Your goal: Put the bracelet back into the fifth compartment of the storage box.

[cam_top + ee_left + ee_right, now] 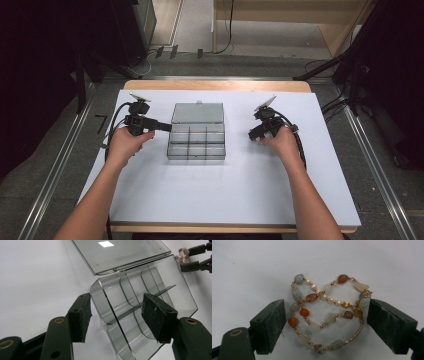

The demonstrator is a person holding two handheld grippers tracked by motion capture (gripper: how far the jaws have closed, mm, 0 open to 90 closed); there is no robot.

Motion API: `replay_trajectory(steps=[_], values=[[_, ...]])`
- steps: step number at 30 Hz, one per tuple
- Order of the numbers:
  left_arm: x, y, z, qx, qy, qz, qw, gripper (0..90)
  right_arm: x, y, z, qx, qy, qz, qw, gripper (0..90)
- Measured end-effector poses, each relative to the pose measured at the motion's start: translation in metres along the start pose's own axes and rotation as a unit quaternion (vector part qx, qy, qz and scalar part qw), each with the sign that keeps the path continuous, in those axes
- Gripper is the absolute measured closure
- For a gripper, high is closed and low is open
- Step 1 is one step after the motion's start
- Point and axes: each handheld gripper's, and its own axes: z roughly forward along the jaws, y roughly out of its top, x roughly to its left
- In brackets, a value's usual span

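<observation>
A clear plastic compartment box (196, 142) lies mid-table with its lid (198, 113) folded open toward the far side. My left gripper (167, 127) is at the box's left end. In the left gripper view it (117, 302) stands open: one jaw is outside the box (160, 297) corner and the other hangs over the empty compartments. Right of the box my right gripper (251, 134) points down at the sheet. It (325, 312) is open, with a jaw on either side of a coiled bracelet (331, 318) of orange, grey and gold beads.
A white sheet (215, 195) covers the wooden table (215, 85). Metal floor rails (55, 165) run along both sides, and dark stands (350, 65) rise at the far right. In the left gripper view, the right gripper (183, 258) and bracelet (182, 252) sit past the box.
</observation>
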Motion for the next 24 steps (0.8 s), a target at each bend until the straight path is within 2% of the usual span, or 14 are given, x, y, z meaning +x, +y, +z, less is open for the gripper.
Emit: replay_trajectory(steps=[7, 11, 17, 20, 24], values=[[0.001, 0.000, -0.001, 0.000, 0.000, -0.002, 1.0000, 41.7, 0.003, 0.000, -0.003, -0.003, -0.001, 0.002, 1.0000, 31.0], [0.002, 0.000, -0.002, -0.001, 0.000, -0.003, 1.0000, 41.7, 0.006, -0.001, -0.006, -0.007, 0.004, -0.006, 0.9999, 47.4], [0.003, -0.001, -0.001, -0.004, 0.000, -0.007, 1.0000, 41.7, 0.010, -0.002, -0.008, -0.010, 0.008, -0.016, 0.9998, 66.8], [0.004, -0.001, -0.002, -0.003, 0.001, -0.007, 1.0000, 41.7, 0.011, -0.004, -0.009, -0.016, 0.015, -0.017, 0.9996, 81.9], [0.004, -0.001, -0.002, -0.005, 0.000, -0.008, 1.0000, 41.7, 0.006, -0.005, -0.009, -0.021, 0.032, -0.016, 0.9991, 83.9]])
